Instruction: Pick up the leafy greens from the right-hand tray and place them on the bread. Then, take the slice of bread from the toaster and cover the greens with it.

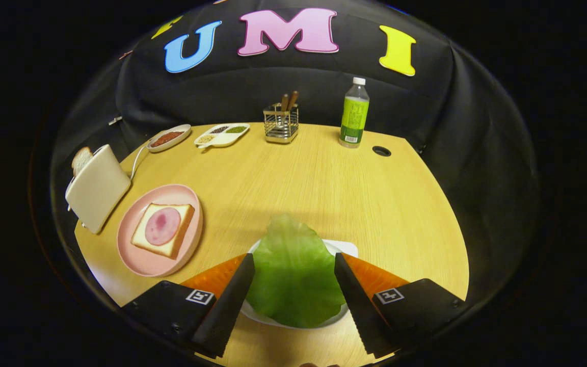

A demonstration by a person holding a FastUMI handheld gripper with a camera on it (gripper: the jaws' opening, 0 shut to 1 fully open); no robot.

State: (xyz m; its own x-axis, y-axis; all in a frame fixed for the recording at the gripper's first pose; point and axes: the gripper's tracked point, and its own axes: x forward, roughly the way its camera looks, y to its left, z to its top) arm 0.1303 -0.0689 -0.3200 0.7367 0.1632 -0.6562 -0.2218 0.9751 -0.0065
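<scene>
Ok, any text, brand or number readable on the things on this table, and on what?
Bottle label: print and barcode too small to read.
Markers on the gripper: square patterns, no words.
Nothing else bears text; the open fingers flank the greens.

Gripper cam, fwd over table (324,193)

Bare wooden worktop (324,188) lies open between my spread jaws and the pink round plate (140,255); white toaster (97,188) flanks it.
</scene>
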